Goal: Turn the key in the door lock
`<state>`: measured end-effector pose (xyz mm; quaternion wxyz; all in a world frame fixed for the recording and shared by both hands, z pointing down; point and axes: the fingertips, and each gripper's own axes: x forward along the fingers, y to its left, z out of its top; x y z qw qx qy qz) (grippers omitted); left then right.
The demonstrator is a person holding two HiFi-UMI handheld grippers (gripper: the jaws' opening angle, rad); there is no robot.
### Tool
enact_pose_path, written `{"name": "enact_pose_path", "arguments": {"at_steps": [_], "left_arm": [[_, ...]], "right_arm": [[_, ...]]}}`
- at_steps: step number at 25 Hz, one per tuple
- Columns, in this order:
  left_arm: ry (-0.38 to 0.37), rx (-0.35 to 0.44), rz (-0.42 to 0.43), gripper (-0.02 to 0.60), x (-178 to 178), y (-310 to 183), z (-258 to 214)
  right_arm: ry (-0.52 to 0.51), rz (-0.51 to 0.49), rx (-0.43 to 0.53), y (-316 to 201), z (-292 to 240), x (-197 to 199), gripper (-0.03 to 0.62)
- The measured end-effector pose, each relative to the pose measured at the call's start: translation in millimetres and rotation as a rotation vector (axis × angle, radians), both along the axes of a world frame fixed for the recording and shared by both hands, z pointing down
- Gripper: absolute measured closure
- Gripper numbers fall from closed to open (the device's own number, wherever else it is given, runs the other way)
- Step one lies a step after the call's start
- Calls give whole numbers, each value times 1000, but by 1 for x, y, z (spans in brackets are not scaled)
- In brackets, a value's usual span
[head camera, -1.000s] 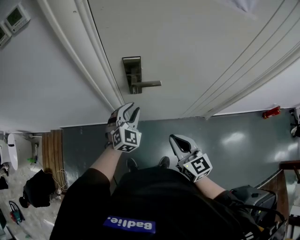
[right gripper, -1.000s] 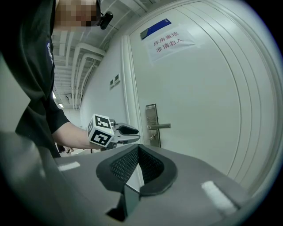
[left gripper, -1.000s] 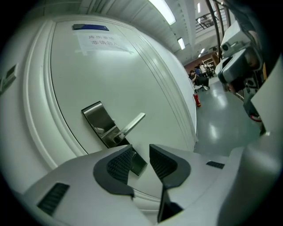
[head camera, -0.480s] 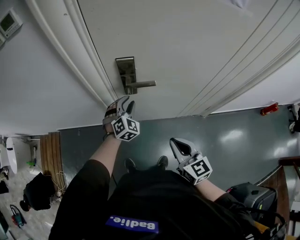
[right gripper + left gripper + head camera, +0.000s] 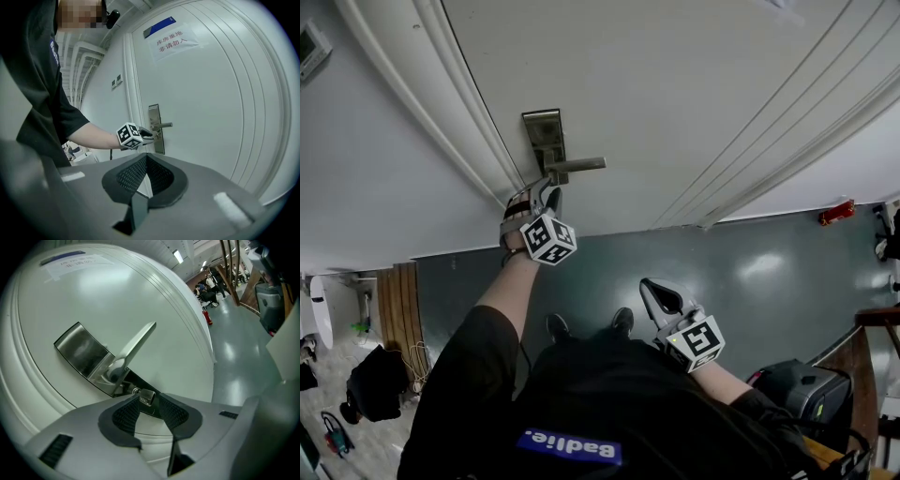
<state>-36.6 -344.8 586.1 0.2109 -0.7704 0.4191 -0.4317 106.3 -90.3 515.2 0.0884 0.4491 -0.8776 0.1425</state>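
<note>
Left gripper view, one key (image 5: 146,397), one handle (image 5: 136,345)

Office building corridor, white door (image 5: 675,84) with notice (image 5: 177,41), glossy grey floor (image 5: 769,272)

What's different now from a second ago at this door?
The left hand-held gripper moved up to the lock plate, just under the handle. Its open jaws now straddle the key, not yet gripping it. The right hand-held gripper and the door stayed put.
</note>
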Motion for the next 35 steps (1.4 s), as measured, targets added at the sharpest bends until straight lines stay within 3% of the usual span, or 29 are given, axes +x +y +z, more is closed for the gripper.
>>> {"name": "enact_pose_path", "arguments": {"at_steps": [9, 16, 27, 35], "left_arm": [[-37, 20, -27, 468, 6, -16, 9], [61, 39, -115, 490, 2, -23, 6], [455, -78, -280, 517, -5, -24, 1], [838, -206, -433, 522, -11, -24, 4]], "right_arm": [[-2, 15, -21, 2, 5, 8, 599], [-6, 26, -23, 1, 8, 16, 599], [-22, 39, -19, -1, 4, 26, 599], [-43, 64, -21, 2, 2, 37, 599]]}}
